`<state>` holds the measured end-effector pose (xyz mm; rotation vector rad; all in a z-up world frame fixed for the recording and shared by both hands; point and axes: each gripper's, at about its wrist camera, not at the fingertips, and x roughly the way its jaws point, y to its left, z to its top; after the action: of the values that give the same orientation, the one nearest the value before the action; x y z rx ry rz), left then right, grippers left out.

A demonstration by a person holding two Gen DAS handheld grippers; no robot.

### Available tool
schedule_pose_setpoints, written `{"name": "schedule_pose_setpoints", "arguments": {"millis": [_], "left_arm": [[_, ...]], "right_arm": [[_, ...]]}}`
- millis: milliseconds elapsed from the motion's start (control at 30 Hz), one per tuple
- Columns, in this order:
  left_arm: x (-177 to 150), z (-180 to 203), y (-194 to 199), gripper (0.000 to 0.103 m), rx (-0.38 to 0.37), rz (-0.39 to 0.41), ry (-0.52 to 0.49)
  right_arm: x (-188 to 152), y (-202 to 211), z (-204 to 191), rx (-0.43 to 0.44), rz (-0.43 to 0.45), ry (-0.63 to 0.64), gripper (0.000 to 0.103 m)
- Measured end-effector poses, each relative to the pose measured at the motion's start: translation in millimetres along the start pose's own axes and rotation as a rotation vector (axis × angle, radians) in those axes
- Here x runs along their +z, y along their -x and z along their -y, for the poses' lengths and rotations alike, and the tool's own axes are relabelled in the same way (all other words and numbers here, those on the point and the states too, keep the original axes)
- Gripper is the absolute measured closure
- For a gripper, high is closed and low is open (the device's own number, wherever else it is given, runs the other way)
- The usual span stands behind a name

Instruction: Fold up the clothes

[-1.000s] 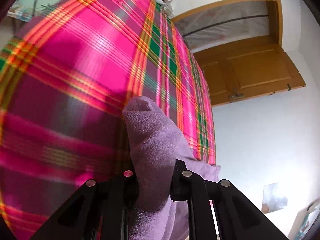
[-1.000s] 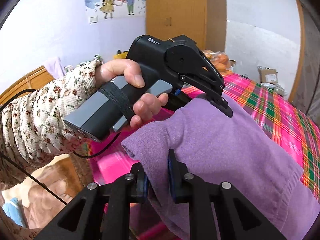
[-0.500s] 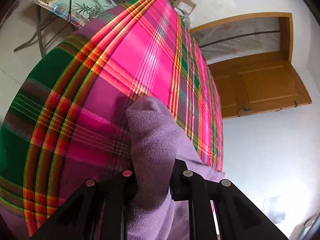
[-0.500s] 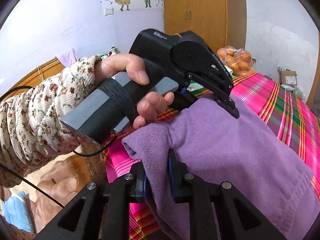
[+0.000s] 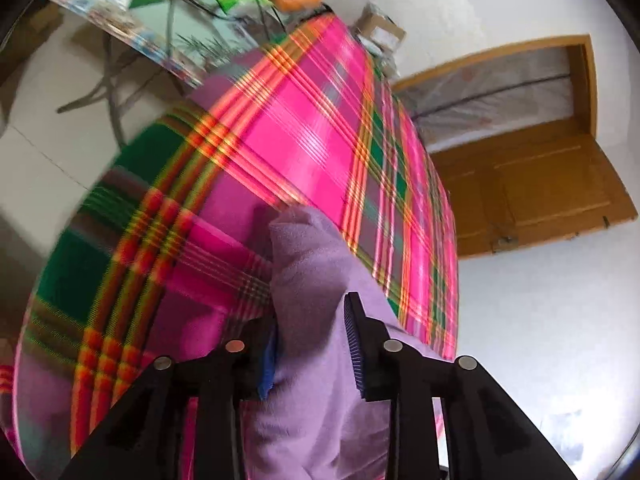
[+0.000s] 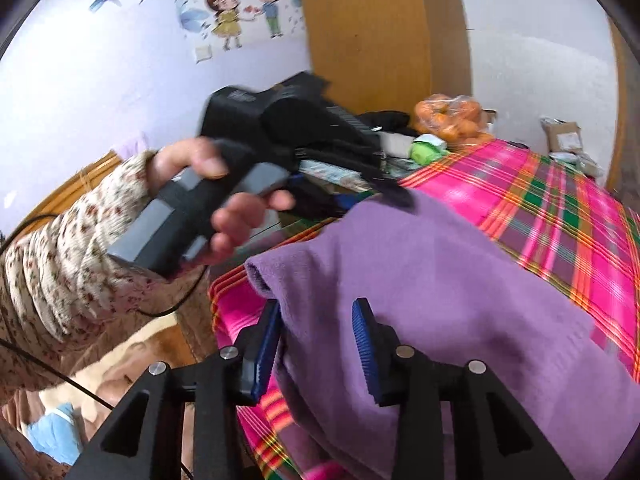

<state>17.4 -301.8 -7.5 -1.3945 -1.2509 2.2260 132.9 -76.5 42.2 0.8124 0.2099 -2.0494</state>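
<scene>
Fleece [image 6: 440, 280] just let go on the plaid bed [image 5: 304, 148].
Half a second ago both my grippers pinched its near edge; now the left gripper [image 5: 312, 344] and right gripper [image 6: 316, 344] stand apart around loose cloth, so I judge this fold laid.

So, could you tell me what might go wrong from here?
1. The purple fleece garment sits between the open fingers of both the left gripper and right gripper; pulling back could drag it.
2. It lies near the edge of the pink plaid bedspread, so it could slide off.
</scene>
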Motion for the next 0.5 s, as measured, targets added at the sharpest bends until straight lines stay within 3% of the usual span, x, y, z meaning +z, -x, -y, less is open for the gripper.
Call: {"name": "schedule_pose_setpoints", "arguments": {"millis": [200, 333, 433, 500], "left_arm": [[-18.7, 12.0, 34.1, 0.073, 0.074, 0.118, -0.012], [-42.2, 40.8, 50.3, 0.073, 0.094, 0.208, -0.125], [-61.0, 68.0, 42.9, 0.073, 0.106, 0.221, -0.197], [-72.2, 83.9, 27.4, 0.073, 0.076, 0.196, -0.243]], "right_arm": [[-17.8, 48.0, 45.6, -0.113, 0.067, -0.102, 0.066], [-45.2, 88.1, 91.5, -0.246, 0.093, -0.211, 0.066], [-66.3, 107.1, 124.8, -0.373, 0.072, -0.283, 0.066], [-83.1, 118.9, 144.0, -0.459, 0.057, -0.334, 0.066]]}}
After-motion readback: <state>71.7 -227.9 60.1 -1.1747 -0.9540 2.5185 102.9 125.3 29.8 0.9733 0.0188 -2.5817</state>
